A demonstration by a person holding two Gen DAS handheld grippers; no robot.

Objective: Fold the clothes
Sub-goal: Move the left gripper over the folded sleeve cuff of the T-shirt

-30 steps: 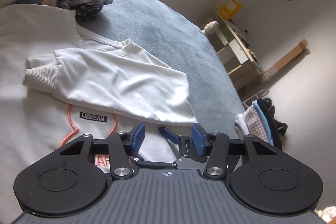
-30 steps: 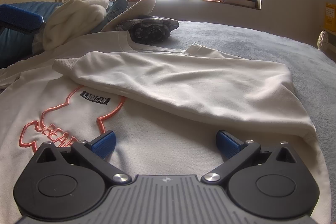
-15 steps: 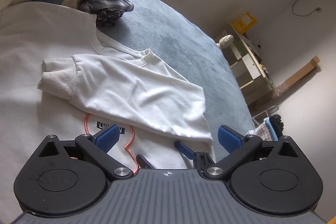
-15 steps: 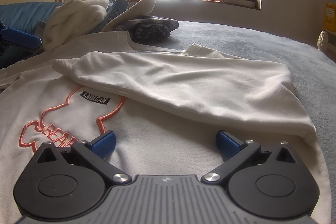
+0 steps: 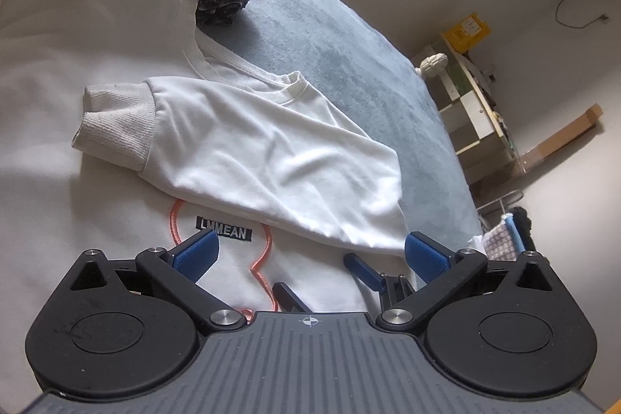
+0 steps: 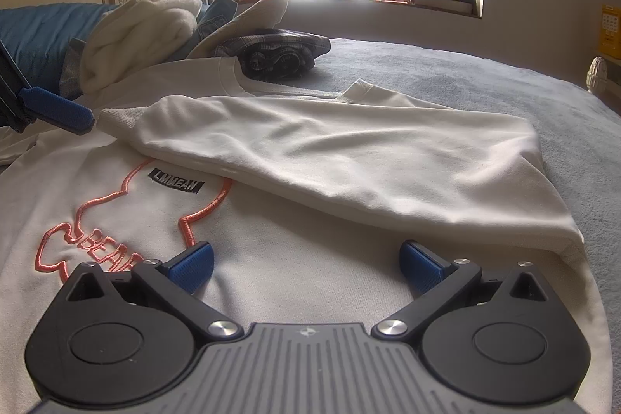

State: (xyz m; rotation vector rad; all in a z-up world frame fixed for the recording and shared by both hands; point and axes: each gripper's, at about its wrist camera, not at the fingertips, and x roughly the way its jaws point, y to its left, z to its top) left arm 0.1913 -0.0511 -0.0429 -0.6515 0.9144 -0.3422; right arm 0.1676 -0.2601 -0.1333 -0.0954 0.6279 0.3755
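One white sweatshirt (image 6: 271,258) lies spread flat, front up, on the grey-blue bedspread (image 6: 446,72), with one sleeve (image 5: 248,158) folded across its chest; the ribbed cuff (image 5: 112,127) ends near the collar. A small black label on the chest reads "LMMEAN" (image 5: 224,232), set inside an orange outline, and orange letters below it read "BEAR", partly cut off by the gripper body.

Two grippers are in play. The left gripper (image 5: 308,255) has just been opening and now stands wide over the chest print, nothing between its blue pads (image 5: 196,255). The right gripper (image 6: 306,264) also stands wide above the lower front of the sweatshirt, empty.

Beyond the collar sits one pile of other clothes (image 6: 163,30), including a dark plaid garment (image 6: 279,53). One yellow box (image 5: 465,28) sits on a shelf unit (image 5: 477,119) by the wall; its print is too small to read.
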